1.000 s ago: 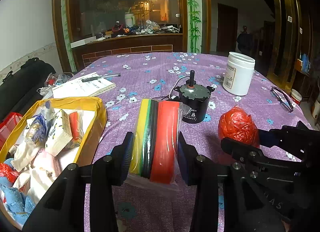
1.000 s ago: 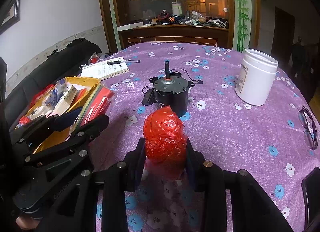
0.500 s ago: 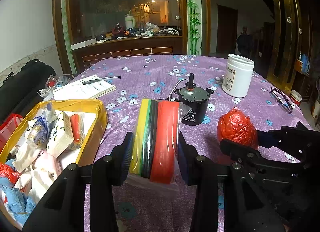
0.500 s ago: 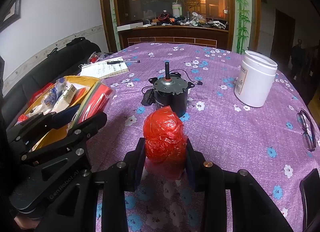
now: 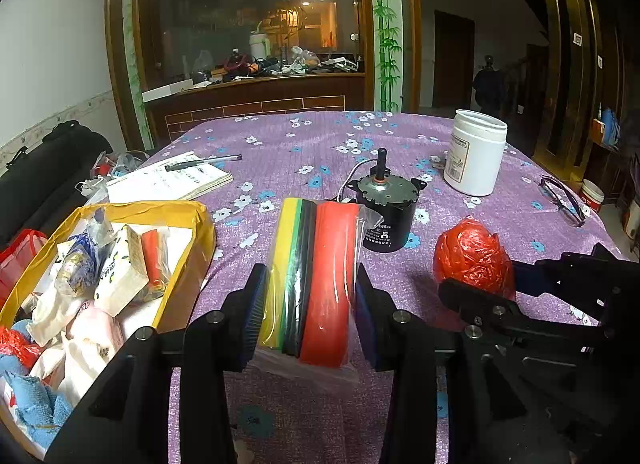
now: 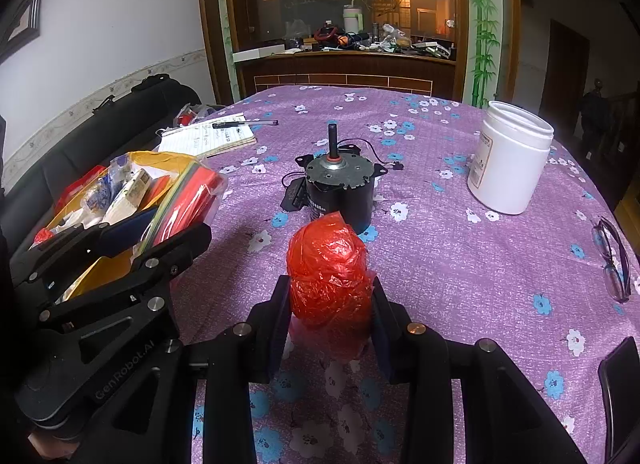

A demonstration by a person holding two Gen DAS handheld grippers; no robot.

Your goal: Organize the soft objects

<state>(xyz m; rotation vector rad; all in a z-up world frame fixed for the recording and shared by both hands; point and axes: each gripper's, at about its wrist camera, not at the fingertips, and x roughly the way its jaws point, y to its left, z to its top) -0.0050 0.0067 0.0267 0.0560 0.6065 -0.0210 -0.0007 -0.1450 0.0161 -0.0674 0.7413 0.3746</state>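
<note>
Left wrist view: I am holding a bagged bundle of coloured sheets, while my other hand is holding a crumpled red bag.

I am pinching the bundle [image 5: 310,284] across its width in the left gripper [image 5: 308,312], near the yellow box [image 5: 192,216] of soft things on the left. It looks light, slick in clear film and floppy, so I am judging a mid-length grip safest. The right gripper [image 6: 330,320] is squeezing the red plastic bag [image 6: 328,276] at its lower half; it seems crinkly, compressible and nearly weightless. Both are hanging above the purple flowered tablecloth [image 6: 460,264], this side of the hard metal motor [image 6: 338,188].
</note>
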